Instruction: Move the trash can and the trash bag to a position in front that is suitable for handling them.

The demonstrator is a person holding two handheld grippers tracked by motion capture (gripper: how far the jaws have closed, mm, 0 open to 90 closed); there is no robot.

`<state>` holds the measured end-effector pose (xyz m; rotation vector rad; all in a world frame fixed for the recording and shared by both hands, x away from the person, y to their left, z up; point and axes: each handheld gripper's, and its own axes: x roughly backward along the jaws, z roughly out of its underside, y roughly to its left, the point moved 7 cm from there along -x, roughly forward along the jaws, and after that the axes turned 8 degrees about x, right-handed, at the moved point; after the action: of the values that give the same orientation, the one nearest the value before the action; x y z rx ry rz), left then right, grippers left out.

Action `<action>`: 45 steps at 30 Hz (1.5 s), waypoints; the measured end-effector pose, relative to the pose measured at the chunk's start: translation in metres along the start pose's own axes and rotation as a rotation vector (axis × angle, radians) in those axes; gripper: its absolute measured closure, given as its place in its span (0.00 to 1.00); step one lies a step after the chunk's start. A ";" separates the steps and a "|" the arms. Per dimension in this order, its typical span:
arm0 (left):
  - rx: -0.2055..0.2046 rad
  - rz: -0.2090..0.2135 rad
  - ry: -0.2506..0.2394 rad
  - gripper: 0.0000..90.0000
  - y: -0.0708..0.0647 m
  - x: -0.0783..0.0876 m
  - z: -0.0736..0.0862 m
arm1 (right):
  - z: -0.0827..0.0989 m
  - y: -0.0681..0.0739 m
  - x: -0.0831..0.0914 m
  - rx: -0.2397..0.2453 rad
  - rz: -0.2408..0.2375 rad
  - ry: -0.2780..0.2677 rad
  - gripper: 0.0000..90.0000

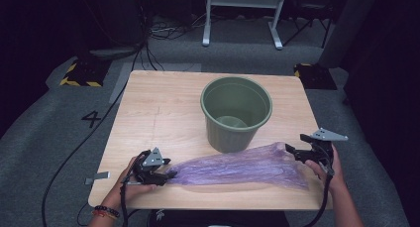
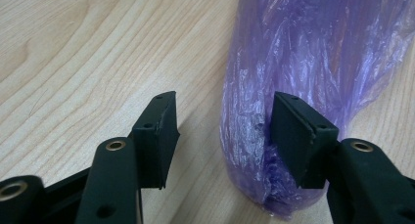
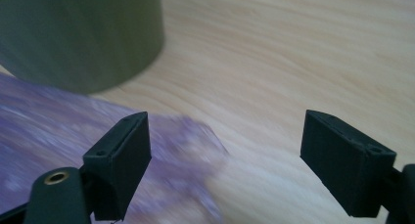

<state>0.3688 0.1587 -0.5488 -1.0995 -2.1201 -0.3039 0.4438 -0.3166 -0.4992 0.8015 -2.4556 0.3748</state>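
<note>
A long crumpled purple plastic bag (image 1: pixel 237 166) lies flat along the front of the wooden table (image 1: pixel 158 108). Just behind it stands an empty green plastic pot (image 1: pixel 236 113). My left gripper (image 1: pixel 168 175) sits at the bag's left end. In the left gripper view the jaws (image 2: pixel 222 131) stand apart; the bag's bunched end (image 2: pixel 313 53) lies against the right-hand pad, while the left-hand pad is off it over bare wood. My right gripper (image 1: pixel 291 151) hovers at the bag's right end. Its jaws (image 3: pixel 225 150) are open wide above the bag's corner (image 3: pixel 44 131), with the pot (image 3: pixel 78 33) beyond.
The table's front edge runs close under both hands. A strip of grey tape (image 1: pixel 97 177) sticks out at the table's front left. On the carpet behind are cables (image 1: pixel 163 31), white stand legs (image 1: pixel 242 19) and yellow-black striped blocks (image 1: pixel 81 74).
</note>
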 end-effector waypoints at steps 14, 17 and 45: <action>0.014 -0.024 -0.017 0.42 0.006 0.001 0.002 | -0.060 0.074 -0.026 0.130 -0.167 -0.046 0.22; 0.028 -0.036 -0.017 0.40 0.008 0.002 0.003 | -0.065 0.082 -0.032 0.156 -0.173 -0.040 0.22; 0.060 -0.069 -0.004 0.21 0.016 -0.002 0.001 | -0.083 0.097 -0.066 0.181 -0.178 -0.045 0.19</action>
<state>0.3817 0.1682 -0.5525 -0.9954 -2.1598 -0.2684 0.4628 -0.1760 -0.4767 1.1069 -2.3917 0.5216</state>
